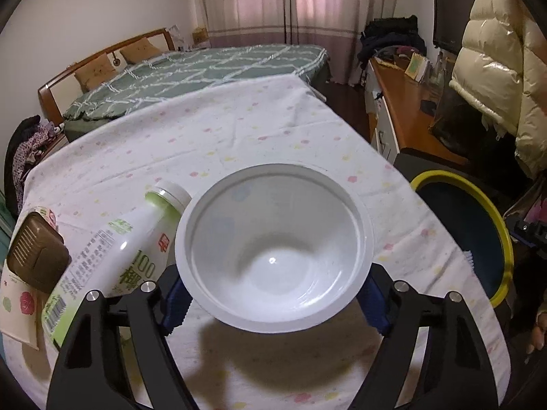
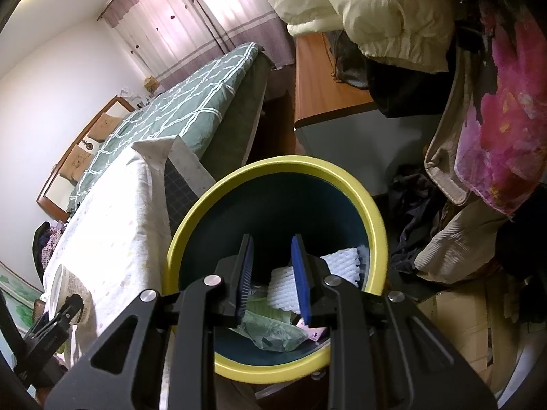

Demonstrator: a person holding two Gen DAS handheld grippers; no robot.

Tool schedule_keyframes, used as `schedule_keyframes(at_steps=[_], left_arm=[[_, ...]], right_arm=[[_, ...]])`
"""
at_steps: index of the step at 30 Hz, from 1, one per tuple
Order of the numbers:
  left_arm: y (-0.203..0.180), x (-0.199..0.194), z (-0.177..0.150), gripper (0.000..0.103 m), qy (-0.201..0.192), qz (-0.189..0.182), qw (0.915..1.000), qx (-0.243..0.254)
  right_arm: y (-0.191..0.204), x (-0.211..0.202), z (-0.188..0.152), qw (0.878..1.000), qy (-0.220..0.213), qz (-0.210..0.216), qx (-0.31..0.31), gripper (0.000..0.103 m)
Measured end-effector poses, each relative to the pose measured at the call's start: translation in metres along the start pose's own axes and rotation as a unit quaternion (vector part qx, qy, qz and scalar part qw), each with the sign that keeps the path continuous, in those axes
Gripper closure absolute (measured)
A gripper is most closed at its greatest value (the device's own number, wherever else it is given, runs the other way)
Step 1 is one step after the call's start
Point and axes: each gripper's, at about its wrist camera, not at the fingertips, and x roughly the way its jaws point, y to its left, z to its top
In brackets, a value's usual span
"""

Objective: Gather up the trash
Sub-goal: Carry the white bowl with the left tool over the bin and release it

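Observation:
My left gripper [image 1: 273,304] is shut on a white plastic bowl [image 1: 273,246], one blue pad on each side of it, held above the cloth-covered table [image 1: 218,136]. A white and green bottle [image 1: 116,256] lies on the table to its left, next to a brown plastic tray [image 1: 36,256]. The yellow-rimmed dark bin [image 1: 478,239] stands past the table's right edge. My right gripper [image 2: 271,280] is open and empty over the bin [image 2: 376,218], which holds white foam netting [image 2: 283,283], a green bag [image 2: 273,331] and a pink wrapper [image 2: 314,333].
A green bed [image 1: 191,71] lies behind the table. A wooden desk [image 1: 407,109] and a cream puffer jacket [image 1: 495,58] are to the right. Clothes [image 2: 478,136] and a cardboard box [image 2: 458,321] crowd the floor beside the bin.

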Motion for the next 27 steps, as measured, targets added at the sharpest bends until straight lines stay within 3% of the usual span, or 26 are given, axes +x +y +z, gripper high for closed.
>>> schedule_keyframes(at_steps=[12, 27], left_arm=[[-0.046, -0.025, 0.016, 0.024, -0.026, -0.045, 0.998, 0.037], [-0.165, -0.014, 0.026, 0.024, -0.012, -0.114, 0.9864, 0.118]], right_arm=[[-0.012, -0.01, 0.001, 1.0, -0.007, -0.007, 0.002, 0.081], [-0.049, -0.027, 0.002, 0.999, -0.014, -0.033, 0.015, 0.08]])
